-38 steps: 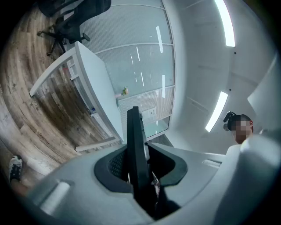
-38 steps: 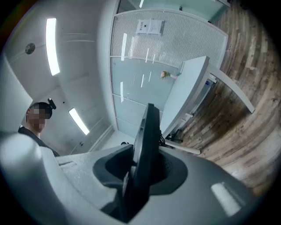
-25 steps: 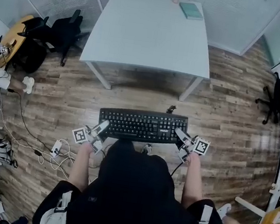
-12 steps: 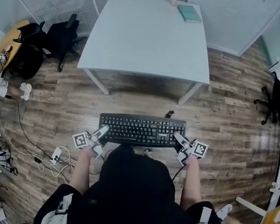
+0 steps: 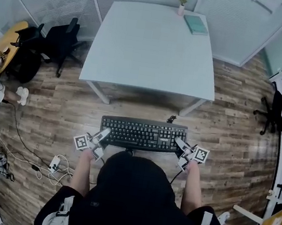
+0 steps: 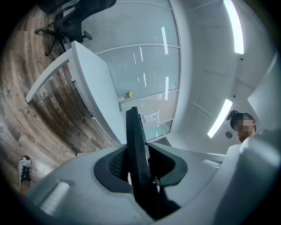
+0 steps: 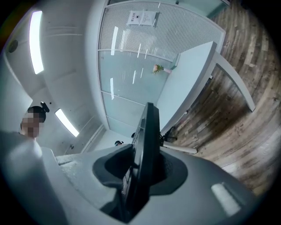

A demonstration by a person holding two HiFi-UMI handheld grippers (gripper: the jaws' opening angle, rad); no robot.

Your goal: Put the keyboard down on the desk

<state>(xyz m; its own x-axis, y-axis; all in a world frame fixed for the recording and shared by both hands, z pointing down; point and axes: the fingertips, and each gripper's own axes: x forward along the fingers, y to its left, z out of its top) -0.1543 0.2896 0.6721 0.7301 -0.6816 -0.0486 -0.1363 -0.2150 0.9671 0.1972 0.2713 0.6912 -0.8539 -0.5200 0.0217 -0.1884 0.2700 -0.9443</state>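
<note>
A black keyboard (image 5: 143, 134) hangs level in the air above the wooden floor, just in front of the person and short of the white desk (image 5: 151, 43). My left gripper (image 5: 103, 133) is shut on its left end and my right gripper (image 5: 179, 144) is shut on its right end. In the left gripper view the keyboard (image 6: 137, 154) shows edge-on, clamped between the jaws, with the desk (image 6: 90, 83) beyond. The right gripper view gives the same edge-on keyboard (image 7: 147, 149) in its jaws, the desk (image 7: 189, 83) ahead.
A flower vase (image 5: 181, 8) and a teal book (image 5: 196, 24) sit at the desk's far edge. Black office chairs (image 5: 57, 39) stand left of the desk, another chair (image 5: 277, 111) at the right. Cables and a power strip (image 5: 54, 163) lie on the floor at the left.
The person has stepped toward the desk carrying the keyboard; the desk looks larger and closer. Both grippers keep the same hold on the keyboard's ends.
</note>
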